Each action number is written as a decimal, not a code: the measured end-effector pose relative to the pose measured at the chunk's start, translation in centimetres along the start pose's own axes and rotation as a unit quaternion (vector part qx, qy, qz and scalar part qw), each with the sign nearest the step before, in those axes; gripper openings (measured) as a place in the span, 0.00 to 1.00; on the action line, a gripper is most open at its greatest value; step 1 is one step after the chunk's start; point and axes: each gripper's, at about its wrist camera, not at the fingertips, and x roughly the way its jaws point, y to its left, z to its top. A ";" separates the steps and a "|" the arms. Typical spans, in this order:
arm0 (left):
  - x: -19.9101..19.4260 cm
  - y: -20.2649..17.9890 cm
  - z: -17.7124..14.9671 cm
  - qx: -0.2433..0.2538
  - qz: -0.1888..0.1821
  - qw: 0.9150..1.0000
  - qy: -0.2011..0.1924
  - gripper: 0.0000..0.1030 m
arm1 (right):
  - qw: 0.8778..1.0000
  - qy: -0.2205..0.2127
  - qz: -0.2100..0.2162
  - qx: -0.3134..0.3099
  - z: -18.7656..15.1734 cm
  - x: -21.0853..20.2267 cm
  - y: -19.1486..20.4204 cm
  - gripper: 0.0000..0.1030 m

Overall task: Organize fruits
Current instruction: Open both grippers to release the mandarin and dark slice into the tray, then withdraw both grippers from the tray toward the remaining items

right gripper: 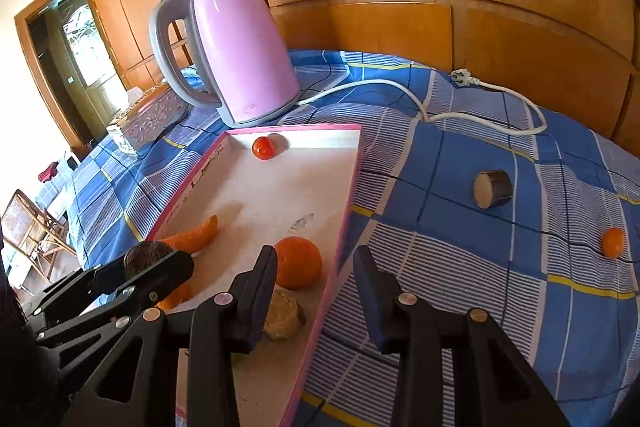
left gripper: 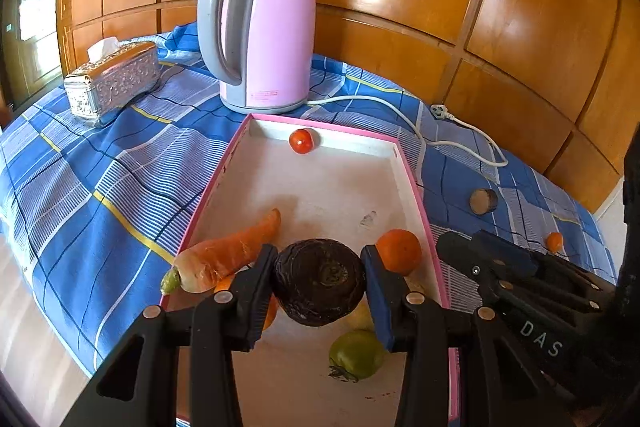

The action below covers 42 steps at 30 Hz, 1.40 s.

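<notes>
Fruits mostly gathered already: tray point(left gripper: 416, 187) holding a tapered carrot point(left gripper: 228, 255), glossy red tomato point(left gripper: 301, 141) at the far wall, dimpled orange point(left gripper: 398, 251), green tomato point(left gripper: 356, 355), knobbly tan lump point(right gripper: 282, 315). Left gripper point(left gripper: 320, 283) clamped on a dark, wrinkled round root point(left gripper: 320, 281), pads pressed to both flanks, poised over the tray's near end. Right gripper point(right gripper: 316, 291) part open, nothing between the pads, straddling the pink tray edge. Still out on the checked cloth point(right gripper: 460, 267), ahead and right of that gripper: a stubby cut cylinder point(right gripper: 493, 189) and a small orange fruit point(right gripper: 613, 243). Smooth pink kettle point(left gripper: 264, 27) beyond.
</notes>
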 end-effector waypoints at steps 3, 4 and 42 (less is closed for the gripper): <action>-0.2 -0.3 0.0 0.002 0.002 1.000 -0.003 0.45 | 1.000 -0.002 -0.005 0.005 -0.3 -0.4 -0.4 0.39; -0.3 -0.4 0.0 0.002 0.002 1.000 -0.006 0.47 | 1.000 -0.003 -0.007 0.008 -0.5 -0.5 -0.6 0.39; -1.5 -5.7 -1.0 0.057 -0.029 0.998 -0.008 0.53 | 0.997 -0.024 -0.049 0.055 -3.3 -3.2 -4.0 0.39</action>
